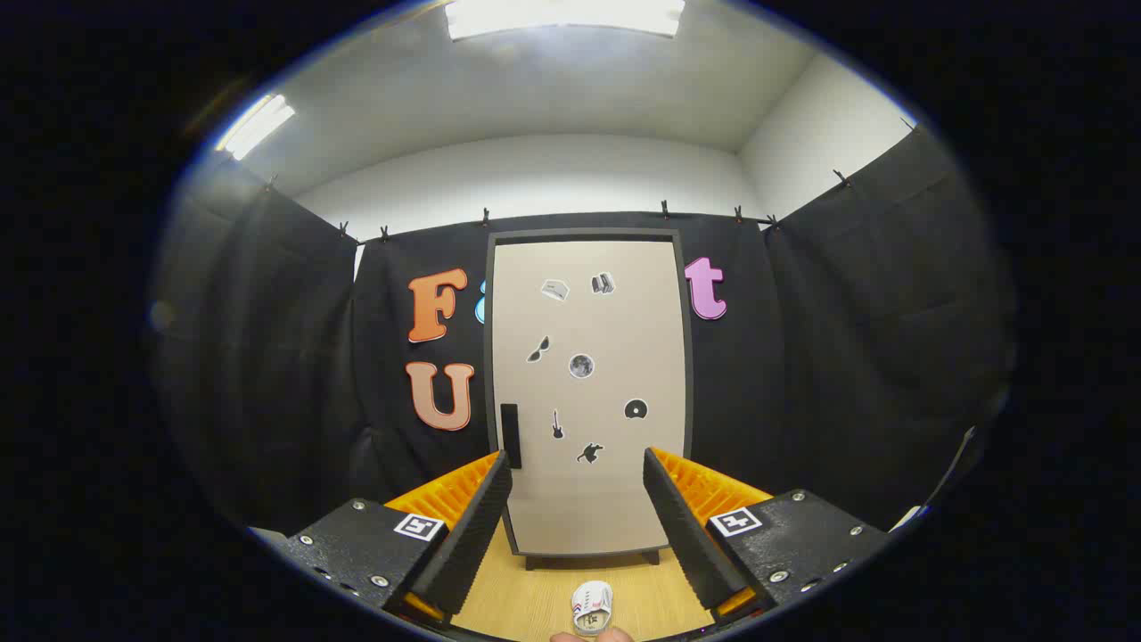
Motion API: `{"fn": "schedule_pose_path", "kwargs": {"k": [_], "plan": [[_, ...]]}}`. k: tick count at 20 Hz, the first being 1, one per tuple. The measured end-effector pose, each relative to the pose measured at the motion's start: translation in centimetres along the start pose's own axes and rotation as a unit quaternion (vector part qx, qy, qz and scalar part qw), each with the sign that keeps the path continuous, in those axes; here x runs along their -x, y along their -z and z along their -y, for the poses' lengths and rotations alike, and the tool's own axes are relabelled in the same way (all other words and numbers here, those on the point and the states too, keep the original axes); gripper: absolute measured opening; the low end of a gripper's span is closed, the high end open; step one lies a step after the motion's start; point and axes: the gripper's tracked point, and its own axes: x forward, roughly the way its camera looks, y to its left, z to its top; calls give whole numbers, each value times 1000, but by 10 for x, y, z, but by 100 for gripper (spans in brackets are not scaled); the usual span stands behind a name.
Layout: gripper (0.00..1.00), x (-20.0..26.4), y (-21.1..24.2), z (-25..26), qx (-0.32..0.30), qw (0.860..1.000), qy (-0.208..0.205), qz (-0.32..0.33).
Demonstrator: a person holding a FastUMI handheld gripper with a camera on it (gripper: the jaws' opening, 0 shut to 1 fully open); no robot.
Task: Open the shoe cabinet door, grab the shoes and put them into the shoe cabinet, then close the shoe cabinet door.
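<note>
The shoe cabinet (588, 392) stands upright beyond my fingers, against the booth's back wall. Its beige door is shut and carries several small stickers, and a dark vertical handle (510, 435) sits at the door's left edge. A small white shoe (592, 607) lies on the wooden table between my fingers, close in front of me. A person's fingertips (590, 636) touch the shoe from below. My gripper (578, 477) is open, its two fingers spread wide with nothing between them, held well short of the cabinet.
The wooden table (535, 597) runs from my fingers up to the cabinet's dark feet. Black cloth walls close the booth on the left, right and back.
</note>
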Motion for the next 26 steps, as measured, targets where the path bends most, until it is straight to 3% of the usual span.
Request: {"fn": "schedule_pose_path", "kwargs": {"k": [15, 26], "plan": [[93, -9, 5, -13, 8, 1000, -2, -5], [93, -41, 22, -54, 11, 1000, -9, -14]]}}
